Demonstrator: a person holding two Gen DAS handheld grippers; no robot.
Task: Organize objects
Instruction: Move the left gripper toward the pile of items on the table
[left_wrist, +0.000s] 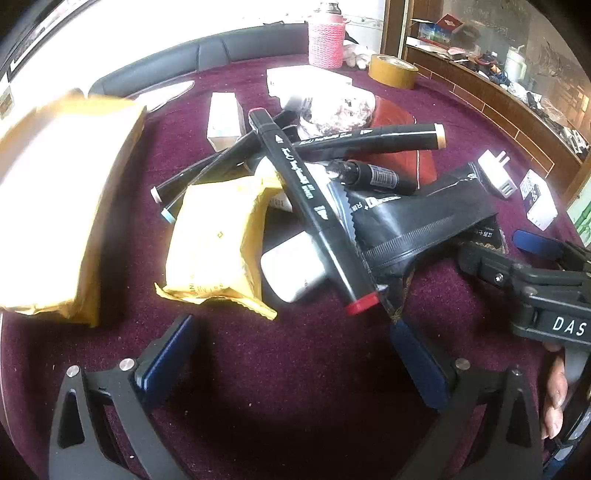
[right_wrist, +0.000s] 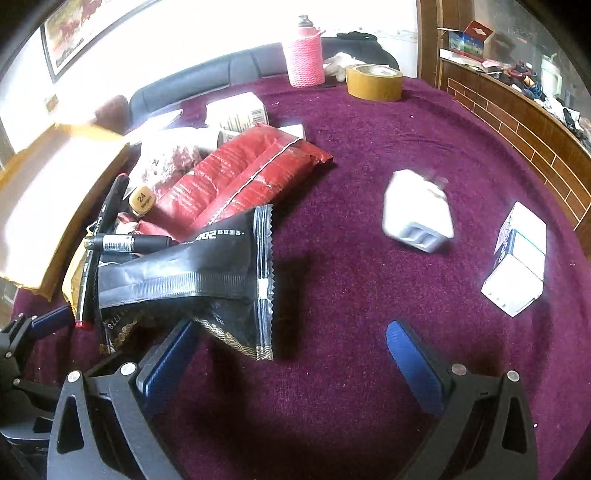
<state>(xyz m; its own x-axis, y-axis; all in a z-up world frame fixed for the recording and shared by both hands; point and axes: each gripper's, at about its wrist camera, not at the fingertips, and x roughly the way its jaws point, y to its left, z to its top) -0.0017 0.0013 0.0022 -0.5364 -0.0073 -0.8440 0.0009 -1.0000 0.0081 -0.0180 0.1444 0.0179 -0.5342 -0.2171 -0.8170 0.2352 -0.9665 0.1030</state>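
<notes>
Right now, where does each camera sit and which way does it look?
Left wrist: on the left gripper, low over the cloth, facing the marker pile; a hand and the right gripper show.
Right wrist: on the right gripper, facing the black pouch and white charger.
Shared: red-capped marker, pouch, charger, tape roll.

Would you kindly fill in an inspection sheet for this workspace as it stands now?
Surface: maroon felt tabletop, lint specks.
Job's things: black red-capped marker lying across crossed black markers; black foil pouch; red foil packet; yellow padded envelope; white plug adapter; small white box.
Clutter: pink knitted-sleeve bottle, brown tape roll.
Grippers: left gripper open, empty; right gripper open, empty.
Cables: nothing seen.
Surroundings: dark sofa, cluttered wooden shelf.
</notes>
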